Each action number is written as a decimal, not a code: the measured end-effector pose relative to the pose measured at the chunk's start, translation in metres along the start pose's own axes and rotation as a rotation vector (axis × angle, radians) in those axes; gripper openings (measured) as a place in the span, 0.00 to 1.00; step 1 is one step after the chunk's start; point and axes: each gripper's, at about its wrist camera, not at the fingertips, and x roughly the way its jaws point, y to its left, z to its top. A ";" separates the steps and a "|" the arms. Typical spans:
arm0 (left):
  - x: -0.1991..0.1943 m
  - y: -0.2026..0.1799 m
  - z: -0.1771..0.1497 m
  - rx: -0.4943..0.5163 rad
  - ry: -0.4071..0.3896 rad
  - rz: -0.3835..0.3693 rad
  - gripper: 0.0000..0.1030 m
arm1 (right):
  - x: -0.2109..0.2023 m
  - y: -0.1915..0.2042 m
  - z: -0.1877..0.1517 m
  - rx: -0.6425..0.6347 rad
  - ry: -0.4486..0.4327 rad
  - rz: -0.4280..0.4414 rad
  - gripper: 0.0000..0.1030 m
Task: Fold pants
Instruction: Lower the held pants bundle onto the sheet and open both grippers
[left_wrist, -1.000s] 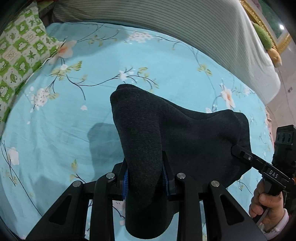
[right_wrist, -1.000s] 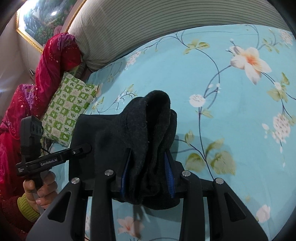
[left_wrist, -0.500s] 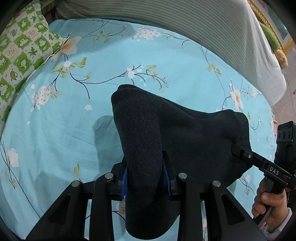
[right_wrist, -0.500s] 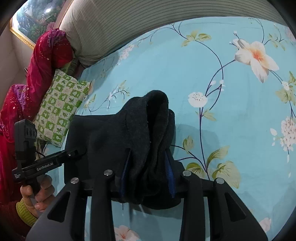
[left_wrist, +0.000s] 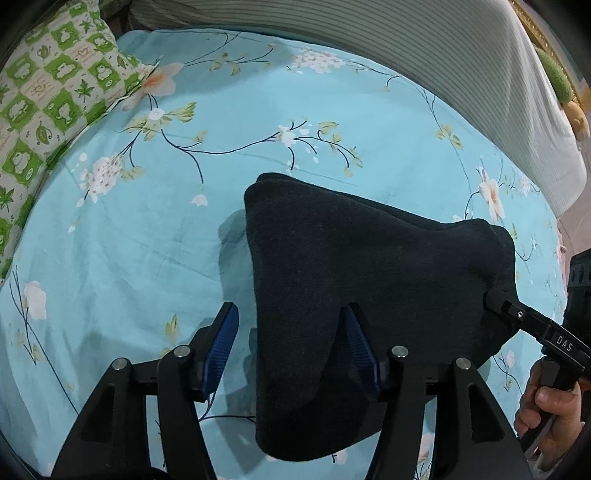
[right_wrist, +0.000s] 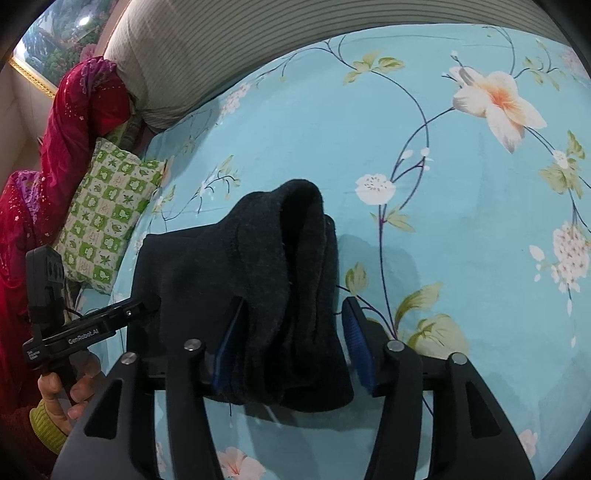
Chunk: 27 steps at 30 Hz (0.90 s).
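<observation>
The folded dark pants (left_wrist: 369, 280) lie as a thick bundle on the light blue floral bedsheet (left_wrist: 129, 258). My left gripper (left_wrist: 291, 332) is open; its blue pads stand apart with the pants' left end between them, touching only the right pad. In the right wrist view the pants (right_wrist: 258, 280) sit between the spread blue pads of my right gripper (right_wrist: 291, 328), which is open. The right gripper also shows in the left wrist view (left_wrist: 495, 299) at the pants' far end, and the left gripper shows in the right wrist view (right_wrist: 147, 306).
A green checked pillow (left_wrist: 48, 92) lies at the left of the bed. A striped grey bolster (left_wrist: 406, 48) runs along the far edge. Red cloth (right_wrist: 74, 122) is piled beside the pillow. A framed picture (right_wrist: 55, 44) hangs behind.
Both grippers have opened and let go of the pants. The bundle now rests lower on the sheet.
</observation>
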 end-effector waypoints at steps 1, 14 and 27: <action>-0.001 0.000 -0.002 0.001 -0.001 0.009 0.63 | -0.001 0.000 -0.001 0.000 -0.003 -0.004 0.57; -0.025 -0.004 -0.024 0.048 -0.070 0.104 0.69 | -0.016 0.020 -0.017 -0.108 -0.018 -0.058 0.64; -0.036 -0.013 -0.050 0.091 -0.101 0.167 0.69 | -0.021 0.033 -0.032 -0.188 -0.039 -0.065 0.71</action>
